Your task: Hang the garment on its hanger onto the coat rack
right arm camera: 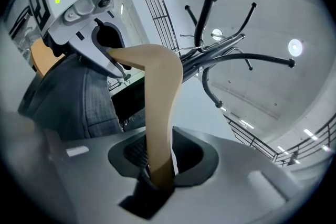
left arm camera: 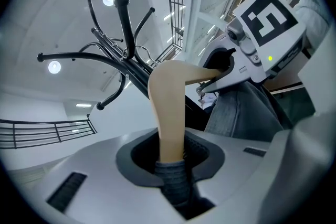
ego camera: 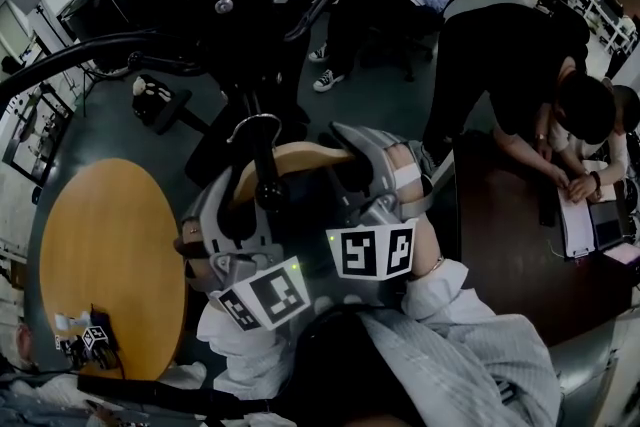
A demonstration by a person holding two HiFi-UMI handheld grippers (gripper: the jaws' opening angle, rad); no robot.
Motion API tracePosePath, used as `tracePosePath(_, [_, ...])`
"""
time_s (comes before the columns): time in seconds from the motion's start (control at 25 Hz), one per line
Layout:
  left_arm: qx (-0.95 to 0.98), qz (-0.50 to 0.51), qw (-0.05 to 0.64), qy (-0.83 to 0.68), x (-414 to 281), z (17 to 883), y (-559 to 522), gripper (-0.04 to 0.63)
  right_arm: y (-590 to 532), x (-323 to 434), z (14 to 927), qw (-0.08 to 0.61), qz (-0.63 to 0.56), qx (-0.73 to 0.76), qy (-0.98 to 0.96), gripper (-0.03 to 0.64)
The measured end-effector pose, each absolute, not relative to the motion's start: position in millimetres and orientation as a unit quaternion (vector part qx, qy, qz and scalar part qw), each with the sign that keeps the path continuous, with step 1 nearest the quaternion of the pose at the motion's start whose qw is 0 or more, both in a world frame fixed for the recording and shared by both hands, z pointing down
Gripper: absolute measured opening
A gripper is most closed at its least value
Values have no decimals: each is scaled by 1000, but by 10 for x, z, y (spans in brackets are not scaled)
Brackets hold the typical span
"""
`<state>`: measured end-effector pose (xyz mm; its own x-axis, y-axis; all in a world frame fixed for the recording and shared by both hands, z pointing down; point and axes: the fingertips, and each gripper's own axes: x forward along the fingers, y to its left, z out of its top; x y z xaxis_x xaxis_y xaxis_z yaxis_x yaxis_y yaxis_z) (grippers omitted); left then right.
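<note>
Wooden hanger (left arm camera: 168, 107) with garment (left arm camera: 241, 113): each arm is clenched by left tongs (left arm camera: 170, 161) and right tongs (right arm camera: 160, 168), held close under coat rack (left arm camera: 124, 23). Hazard: prong may be missed if the hanger is tilted, and garment shed.

wooden hanger (ego camera: 300, 158) carrying grey garment (left arm camera: 239, 113), near black coat rack (ego camera: 222, 10).

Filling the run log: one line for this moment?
left gripper: shut on hanger | right gripper: shut on hanger | garment: on hanger | coat rack: just beyond
</note>
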<state>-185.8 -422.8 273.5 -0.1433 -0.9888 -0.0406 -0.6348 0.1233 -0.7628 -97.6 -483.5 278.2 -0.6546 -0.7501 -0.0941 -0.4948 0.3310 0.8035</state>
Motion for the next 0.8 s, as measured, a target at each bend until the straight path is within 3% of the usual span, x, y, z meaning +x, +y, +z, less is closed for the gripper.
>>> tracePosePath(0.36, [-595, -309, 297, 680, -1806, 2753, -4117, 88, -4567, -901, 2806, 142, -426, 324, -832, 131])
tracePosePath(0.52, [-613, -307, 289, 668, -1740, 2767, -4067, 155, -4457, -854, 2816, 144, -433, 298, -838, 164])
tracePosePath(0.8, [-623, -299, 288, 663, -1663, 2736, -3897, 187, -4278, -763, 2893, 150, -404, 266, -862, 194])
